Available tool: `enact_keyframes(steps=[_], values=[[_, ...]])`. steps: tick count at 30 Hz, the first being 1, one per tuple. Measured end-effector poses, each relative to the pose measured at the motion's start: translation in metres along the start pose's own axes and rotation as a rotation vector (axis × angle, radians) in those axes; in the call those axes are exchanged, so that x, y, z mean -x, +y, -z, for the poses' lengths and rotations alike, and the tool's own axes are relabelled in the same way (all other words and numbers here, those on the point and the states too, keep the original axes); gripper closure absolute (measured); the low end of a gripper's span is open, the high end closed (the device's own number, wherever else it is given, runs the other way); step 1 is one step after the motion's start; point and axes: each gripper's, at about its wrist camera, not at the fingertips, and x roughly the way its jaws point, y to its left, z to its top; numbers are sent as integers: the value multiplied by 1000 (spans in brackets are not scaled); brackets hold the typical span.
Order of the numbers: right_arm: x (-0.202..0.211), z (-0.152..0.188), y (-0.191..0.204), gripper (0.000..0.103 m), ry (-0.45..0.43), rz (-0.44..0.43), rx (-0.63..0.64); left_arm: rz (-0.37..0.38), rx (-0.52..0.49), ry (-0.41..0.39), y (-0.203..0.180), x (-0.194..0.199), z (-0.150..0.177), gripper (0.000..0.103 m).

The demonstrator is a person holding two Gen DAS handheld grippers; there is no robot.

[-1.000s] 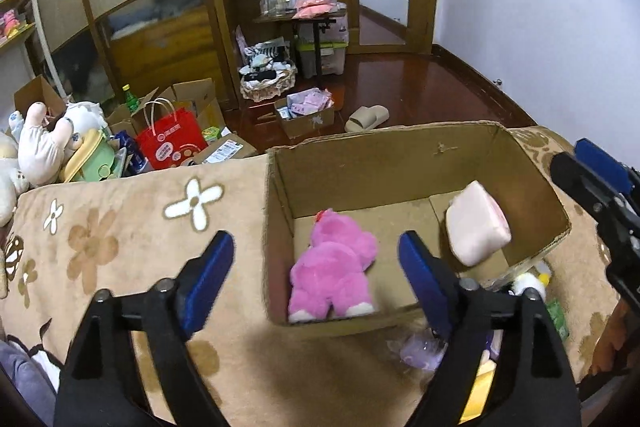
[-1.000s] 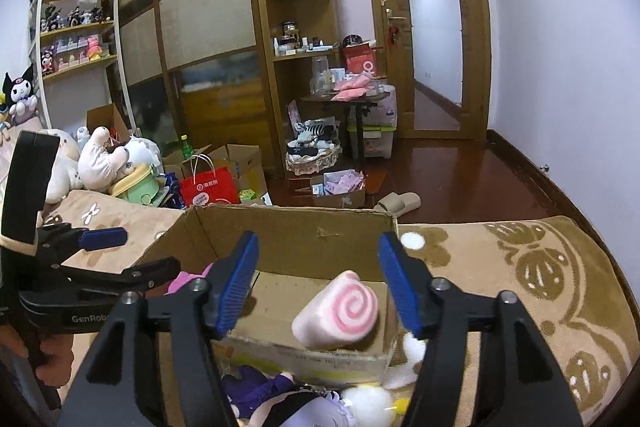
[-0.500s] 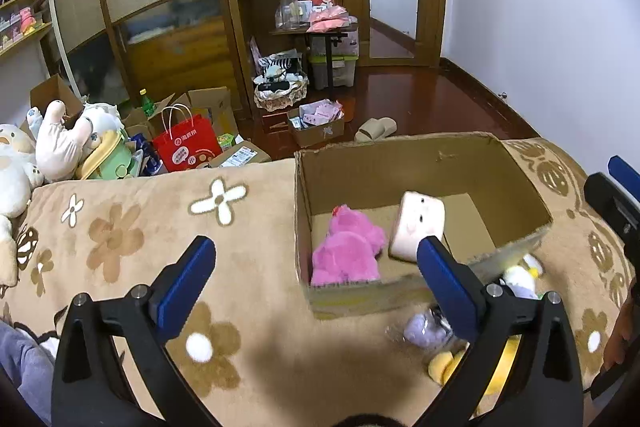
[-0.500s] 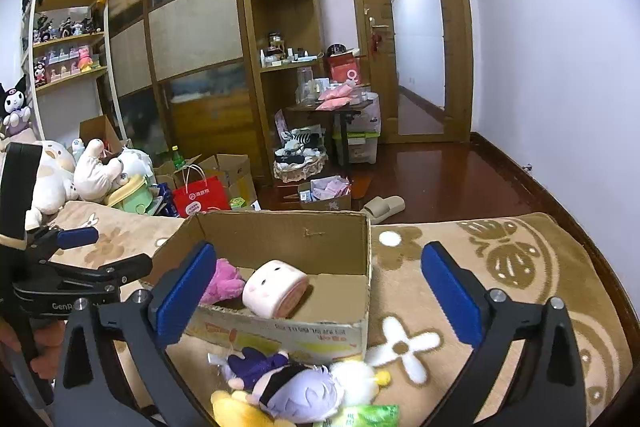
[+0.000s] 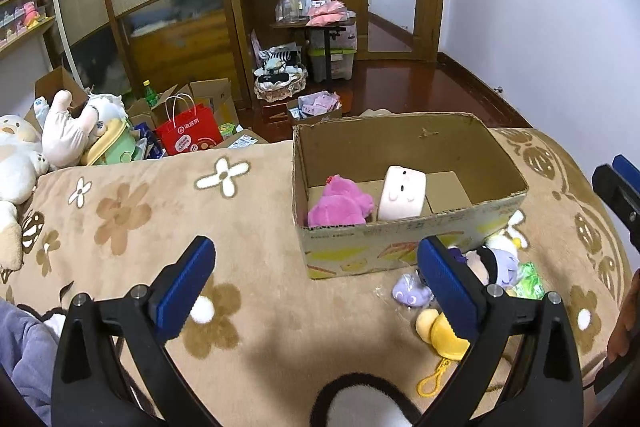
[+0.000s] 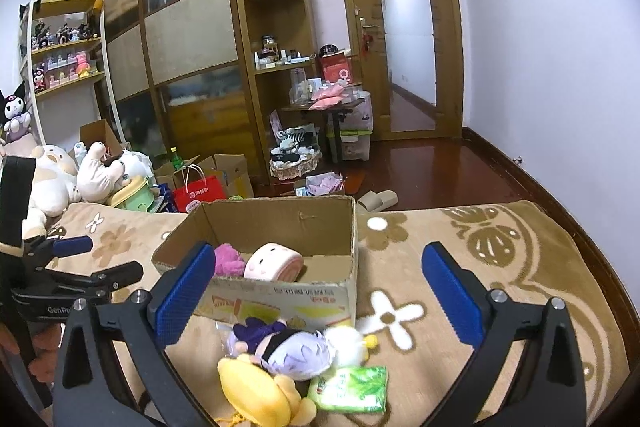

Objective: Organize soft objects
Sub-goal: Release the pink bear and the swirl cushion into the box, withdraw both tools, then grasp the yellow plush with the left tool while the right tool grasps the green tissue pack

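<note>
Showing green packet (image 6: 350,388) whole, right view, clipped in left

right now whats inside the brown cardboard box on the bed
Inside the brown cardboard box: a pink plush toy and a pink-white roll-cake plush. The near wall hides the floor beneath them.

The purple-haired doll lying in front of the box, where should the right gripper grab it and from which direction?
Probably across the purple-haired doll's round head, its bulkiest exposed part, coming from above with the open right gripper. It lies on its side, hemmed by the yellow plush and cardboard box.
</note>
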Motion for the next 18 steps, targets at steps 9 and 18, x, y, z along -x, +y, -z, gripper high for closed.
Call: enact_keyframes(steps=[9,18], values=[[11,12,-8,0,18,12,7,32,-7,20,-13,7,10,3],[8,22,-24,0,64,23,-14,72,-21,26,-37,-2,18,3]])
